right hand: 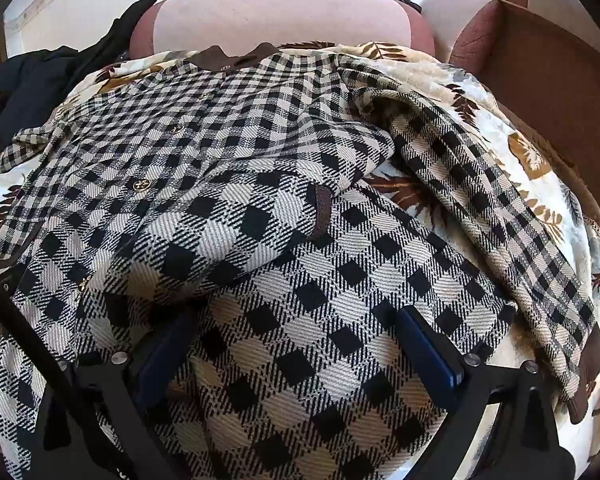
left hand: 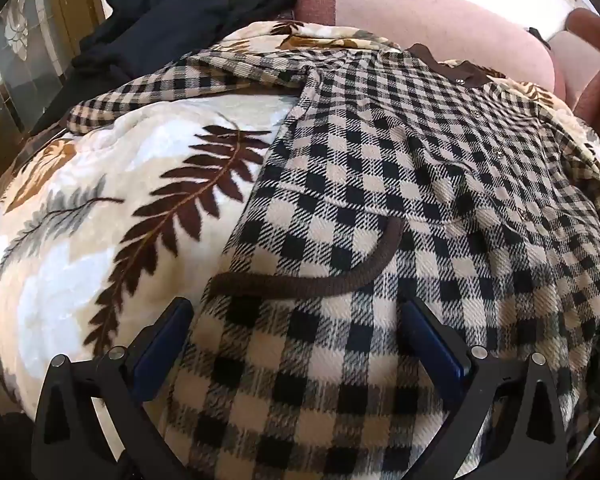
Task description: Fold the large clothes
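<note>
A black-and-cream checked jacket with a brown collar lies spread on a leaf-patterned blanket. Its brown-trimmed pocket edge sits just ahead of my left gripper, which is open over the jacket's lower left part. In the right wrist view the jacket has gold buttons, and one sleeve with a brown cuff lies folded across its front. Another checked sleeve lies to the right. My right gripper is open with its jaws wide, close over the jacket's lower hem.
A dark garment is heaped at the back left of the blanket. A pink sofa backrest runs behind, with a brown armrest at the right. A glass door stands far left.
</note>
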Motion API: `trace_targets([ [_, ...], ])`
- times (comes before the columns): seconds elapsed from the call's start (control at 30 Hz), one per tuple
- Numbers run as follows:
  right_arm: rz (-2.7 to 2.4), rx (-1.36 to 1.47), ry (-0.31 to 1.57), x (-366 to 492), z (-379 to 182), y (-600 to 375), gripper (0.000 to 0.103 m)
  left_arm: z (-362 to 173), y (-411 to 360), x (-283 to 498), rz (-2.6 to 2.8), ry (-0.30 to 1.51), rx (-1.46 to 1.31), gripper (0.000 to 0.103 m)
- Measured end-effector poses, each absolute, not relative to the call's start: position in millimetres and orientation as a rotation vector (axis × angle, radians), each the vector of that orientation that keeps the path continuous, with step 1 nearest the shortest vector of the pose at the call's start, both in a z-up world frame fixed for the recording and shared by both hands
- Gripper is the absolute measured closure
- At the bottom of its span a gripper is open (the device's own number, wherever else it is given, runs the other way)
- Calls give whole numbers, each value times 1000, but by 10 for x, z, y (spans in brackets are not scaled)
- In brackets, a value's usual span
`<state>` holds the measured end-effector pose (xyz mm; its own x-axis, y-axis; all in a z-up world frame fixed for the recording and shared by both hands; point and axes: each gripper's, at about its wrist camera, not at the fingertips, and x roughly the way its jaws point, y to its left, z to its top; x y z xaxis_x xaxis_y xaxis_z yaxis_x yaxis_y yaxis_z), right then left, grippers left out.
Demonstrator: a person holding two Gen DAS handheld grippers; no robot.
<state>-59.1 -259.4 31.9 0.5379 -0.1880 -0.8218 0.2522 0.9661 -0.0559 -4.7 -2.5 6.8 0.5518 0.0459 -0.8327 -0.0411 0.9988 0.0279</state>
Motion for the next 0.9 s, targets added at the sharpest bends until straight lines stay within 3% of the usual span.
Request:
trace_targets([
  [0.9, -319, 1, 935, -914, 714, -2492, 4, 845, -454, -947, -46, 916, 104, 0],
])
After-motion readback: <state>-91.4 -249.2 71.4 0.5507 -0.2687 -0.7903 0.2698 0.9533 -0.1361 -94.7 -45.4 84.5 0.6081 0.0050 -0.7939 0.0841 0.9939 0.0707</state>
